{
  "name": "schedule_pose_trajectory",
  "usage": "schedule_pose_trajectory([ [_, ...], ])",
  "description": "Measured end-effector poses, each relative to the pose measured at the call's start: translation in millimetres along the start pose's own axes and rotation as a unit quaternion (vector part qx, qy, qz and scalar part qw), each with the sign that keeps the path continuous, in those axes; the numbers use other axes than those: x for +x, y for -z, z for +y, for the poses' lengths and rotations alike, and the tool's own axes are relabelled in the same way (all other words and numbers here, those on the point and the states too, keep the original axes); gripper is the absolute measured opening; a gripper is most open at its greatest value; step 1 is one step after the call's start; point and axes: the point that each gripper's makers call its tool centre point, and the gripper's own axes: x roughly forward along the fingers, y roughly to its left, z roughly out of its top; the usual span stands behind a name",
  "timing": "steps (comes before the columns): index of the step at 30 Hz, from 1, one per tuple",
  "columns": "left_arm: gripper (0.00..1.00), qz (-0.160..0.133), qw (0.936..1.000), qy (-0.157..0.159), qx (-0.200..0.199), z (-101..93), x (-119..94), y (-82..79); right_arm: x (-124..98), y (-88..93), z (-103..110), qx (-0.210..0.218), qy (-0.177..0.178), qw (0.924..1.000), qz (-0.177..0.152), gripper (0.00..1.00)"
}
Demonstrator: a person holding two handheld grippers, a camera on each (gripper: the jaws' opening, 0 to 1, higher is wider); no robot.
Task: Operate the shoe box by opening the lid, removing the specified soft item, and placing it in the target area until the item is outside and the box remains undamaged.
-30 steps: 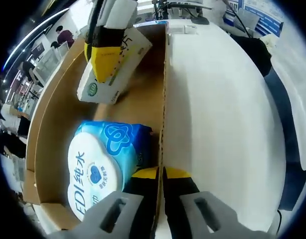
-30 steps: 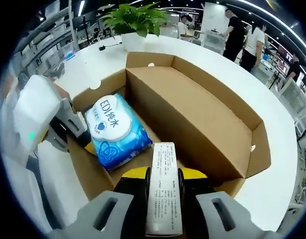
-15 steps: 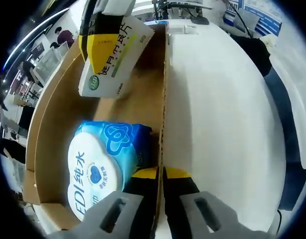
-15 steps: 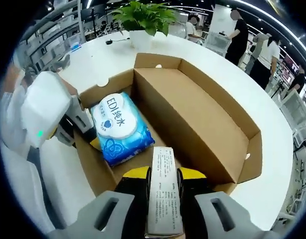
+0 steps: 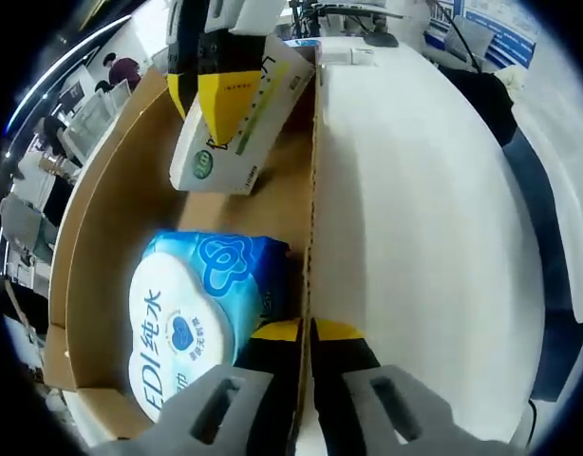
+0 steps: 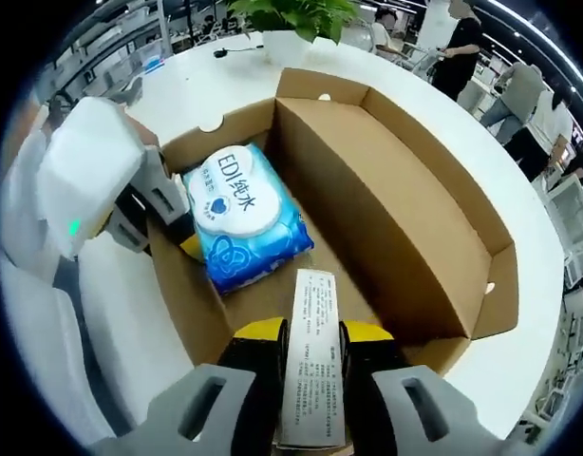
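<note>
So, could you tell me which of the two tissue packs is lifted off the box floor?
The white pack, clamped in the right gripper; the blue pack lies flat inside.

— Where is the left gripper (image 5: 306, 332)?

— Low at the near end, its yellow-padded jaws pressed together on the thin brown cardboard wall of the open shoe box (image 5: 313, 180), one jaw on each side of it. In the right gripper view it sits at the left, grey and white, on that same wall.

— And the right gripper (image 6: 309, 334)?

— Its yellow-padded jaws are clamped on a narrow white printed tissue pack (image 6: 309, 361), which stands upright between them. In the left gripper view it is at the far end, gripping that pack from above, tilted.
</note>
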Motion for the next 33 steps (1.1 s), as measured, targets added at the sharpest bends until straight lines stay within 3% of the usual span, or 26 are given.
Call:
schedule_pose_trajectory([
  [9,0.02,0.0,1.0,0.0,0.001,-1.2,0,0.0,-3,-0.9,3,0.005,-0.005,1.0,0.001,0.19],
  [33,0.02,0.001,1.0,-0.002,0.001,-2.7,0,1.2,-41,-32.4,-5,0.011,0.017,0.9987,-0.047,0.19],
])
